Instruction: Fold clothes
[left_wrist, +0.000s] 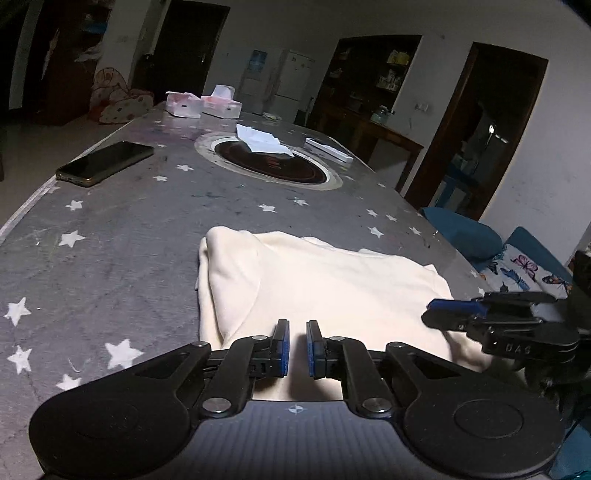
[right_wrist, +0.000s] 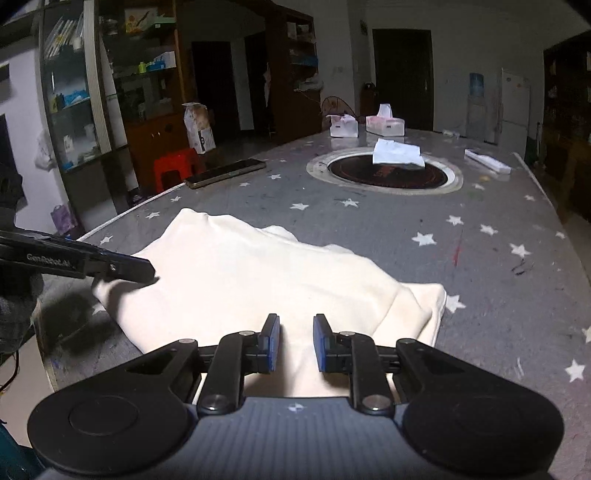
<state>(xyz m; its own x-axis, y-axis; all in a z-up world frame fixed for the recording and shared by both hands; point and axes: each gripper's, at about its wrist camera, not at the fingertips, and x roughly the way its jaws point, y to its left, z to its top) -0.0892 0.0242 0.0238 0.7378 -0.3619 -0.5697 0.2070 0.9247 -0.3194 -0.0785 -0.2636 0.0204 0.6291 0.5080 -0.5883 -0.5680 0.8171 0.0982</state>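
Cream, soft knit garment (left_wrist: 325, 280), folded, rumpled, near edge hidden beneath both nearly closed, empty hand-held grippers, left (left_wrist: 295, 345) and right (right_wrist: 296, 341); grey star-printed bench (left_wrist: 129, 229).

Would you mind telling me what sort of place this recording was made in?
Most likely a home dining or living room: a long table under a star-print cloth with a built-in round cooktop, a fridge by the far wall, and tissue boxes.
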